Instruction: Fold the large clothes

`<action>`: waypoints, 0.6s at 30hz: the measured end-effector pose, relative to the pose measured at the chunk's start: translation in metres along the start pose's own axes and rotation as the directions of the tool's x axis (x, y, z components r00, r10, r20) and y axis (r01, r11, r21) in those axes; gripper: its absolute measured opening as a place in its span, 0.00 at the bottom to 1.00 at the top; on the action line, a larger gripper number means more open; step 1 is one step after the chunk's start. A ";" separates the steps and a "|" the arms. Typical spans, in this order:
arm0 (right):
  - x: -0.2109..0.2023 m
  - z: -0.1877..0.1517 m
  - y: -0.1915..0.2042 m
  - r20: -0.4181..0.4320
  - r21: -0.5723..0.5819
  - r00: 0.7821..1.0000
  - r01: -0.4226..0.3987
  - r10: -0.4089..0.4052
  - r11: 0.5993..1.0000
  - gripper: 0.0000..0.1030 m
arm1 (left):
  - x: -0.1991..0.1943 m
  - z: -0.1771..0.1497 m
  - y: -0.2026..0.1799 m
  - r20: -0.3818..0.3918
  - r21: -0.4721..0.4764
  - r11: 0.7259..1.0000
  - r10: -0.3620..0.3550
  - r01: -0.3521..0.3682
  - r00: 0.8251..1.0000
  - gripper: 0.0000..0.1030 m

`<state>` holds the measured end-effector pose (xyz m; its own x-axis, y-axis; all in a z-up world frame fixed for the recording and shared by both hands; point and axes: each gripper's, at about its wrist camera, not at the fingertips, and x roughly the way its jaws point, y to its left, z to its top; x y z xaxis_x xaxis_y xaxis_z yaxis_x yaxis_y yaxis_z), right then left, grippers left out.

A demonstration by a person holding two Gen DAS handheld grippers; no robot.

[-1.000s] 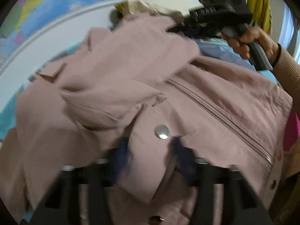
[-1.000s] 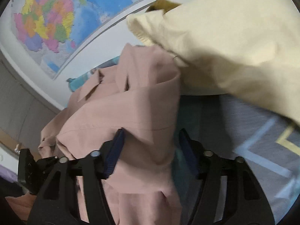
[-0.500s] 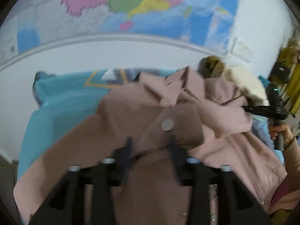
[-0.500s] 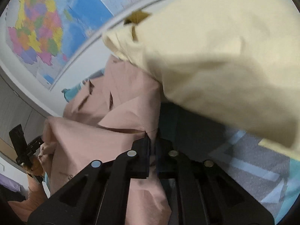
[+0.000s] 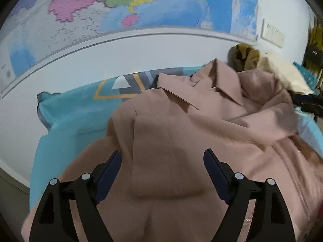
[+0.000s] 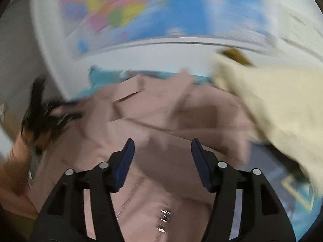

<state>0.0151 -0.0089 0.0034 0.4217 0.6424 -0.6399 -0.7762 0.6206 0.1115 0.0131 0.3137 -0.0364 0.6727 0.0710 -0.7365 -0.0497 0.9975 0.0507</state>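
Teal bedspread (image 5: 66, 119) under pink jacket (image 5: 201, 137)

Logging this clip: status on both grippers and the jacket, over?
Left gripper jaws open, nothing held. Right gripper jaws open, view blurred. Pink jacket lies rumpled on the teal bedspread. Cream garment crowds its right edge.

light: dim, soft indoor | left view: fairly sharp — edges bowed | right view: heavy motion blur — map (image 6: 161, 16) smeared
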 end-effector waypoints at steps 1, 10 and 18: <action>0.014 0.006 0.017 -0.027 -0.056 0.999 -0.020 0.018 0.998 0.56 | 0.010 0.004 0.001 -0.016 -0.001 1.000 0.017 -0.017 1.000 0.78; 0.138 0.053 0.090 -0.213 -0.215 0.973 -0.136 0.090 0.967 0.55 | -0.004 0.000 0.025 0.024 -0.147 0.986 -0.075 0.078 0.997 0.77; 0.103 0.041 0.129 -0.123 -0.347 0.980 -0.190 0.157 0.918 0.02 | -0.044 -0.024 0.037 0.073 -0.194 0.971 -0.124 0.137 0.990 0.77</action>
<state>-0.0230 0.1554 -0.0169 0.2340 0.6713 -0.7033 -0.9557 0.2918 -0.0395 -0.0360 0.3477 -0.0179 0.7259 -0.0538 -0.6857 -0.0999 0.9781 -0.1825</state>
